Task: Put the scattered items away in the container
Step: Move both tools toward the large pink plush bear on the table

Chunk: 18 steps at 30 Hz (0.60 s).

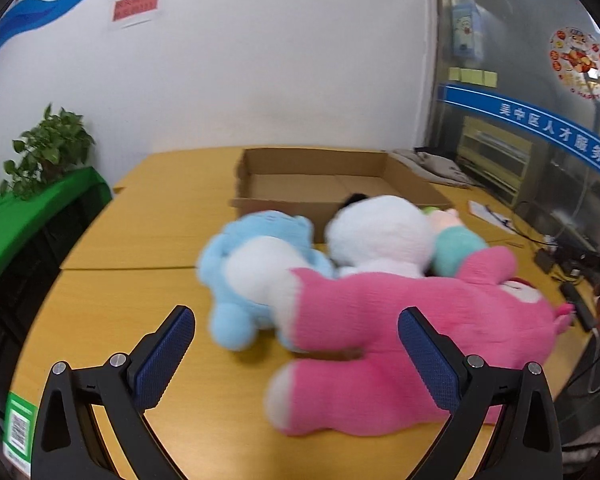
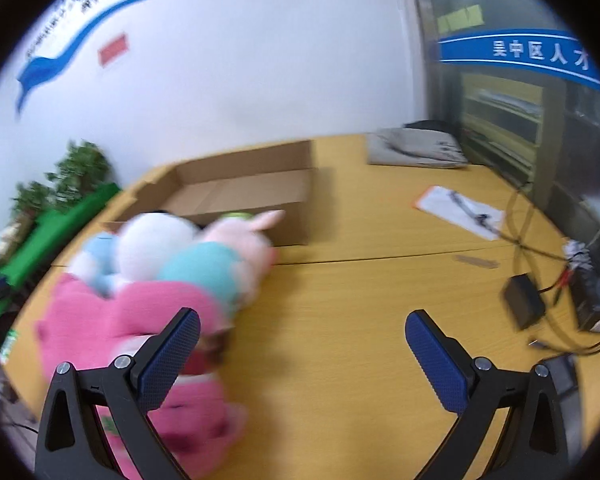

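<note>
A pile of plush toys lies on the wooden table in front of an open cardboard box (image 1: 324, 184). A large pink plush (image 1: 400, 332) is nearest, with a light blue plush (image 1: 244, 272), a white plush (image 1: 380, 232) and a teal-and-pale-pink plush (image 1: 456, 240) behind it. My left gripper (image 1: 296, 354) is open, its jaws just short of the pink plush and above the table. In the right wrist view the pink plush (image 2: 112, 312) sits at the left, with the teal plush (image 2: 208, 268) and the box (image 2: 244, 192) behind. My right gripper (image 2: 302, 354) is open over bare table, right of the pile.
A green crate with potted plants (image 1: 40, 208) stands left of the table. A folded grey cloth (image 2: 416, 146) lies at the back right. A paper with a pen (image 2: 460, 210), cables and black boxes (image 2: 524, 300) lie along the right edge.
</note>
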Tool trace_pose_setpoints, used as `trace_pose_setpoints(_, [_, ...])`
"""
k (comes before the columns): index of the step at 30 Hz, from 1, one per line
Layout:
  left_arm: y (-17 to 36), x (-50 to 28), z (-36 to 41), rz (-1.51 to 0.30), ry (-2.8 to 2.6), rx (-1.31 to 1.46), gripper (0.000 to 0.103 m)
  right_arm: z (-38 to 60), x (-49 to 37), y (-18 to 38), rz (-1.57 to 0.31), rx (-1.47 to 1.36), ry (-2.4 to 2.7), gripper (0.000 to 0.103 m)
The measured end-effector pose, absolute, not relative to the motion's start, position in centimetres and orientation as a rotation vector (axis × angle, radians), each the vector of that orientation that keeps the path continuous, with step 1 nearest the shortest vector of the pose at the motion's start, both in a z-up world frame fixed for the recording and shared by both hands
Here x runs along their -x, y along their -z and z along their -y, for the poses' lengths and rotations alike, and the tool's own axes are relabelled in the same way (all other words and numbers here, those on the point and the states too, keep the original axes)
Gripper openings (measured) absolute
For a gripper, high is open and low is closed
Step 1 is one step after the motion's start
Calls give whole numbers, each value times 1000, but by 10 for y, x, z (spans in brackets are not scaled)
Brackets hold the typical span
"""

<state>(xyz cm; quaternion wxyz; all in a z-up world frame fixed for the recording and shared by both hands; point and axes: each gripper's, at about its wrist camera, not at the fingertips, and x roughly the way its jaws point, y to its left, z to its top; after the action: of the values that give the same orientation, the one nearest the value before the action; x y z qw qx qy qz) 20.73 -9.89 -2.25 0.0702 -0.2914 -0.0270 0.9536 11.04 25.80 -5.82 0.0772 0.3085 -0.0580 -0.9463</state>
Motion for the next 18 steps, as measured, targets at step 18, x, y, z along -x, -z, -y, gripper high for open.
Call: trace_pose_setpoints(18, [30, -207, 16, 26, -2644, 926, 103, -204, -149, 78, 201, -1067, 2809, 103])
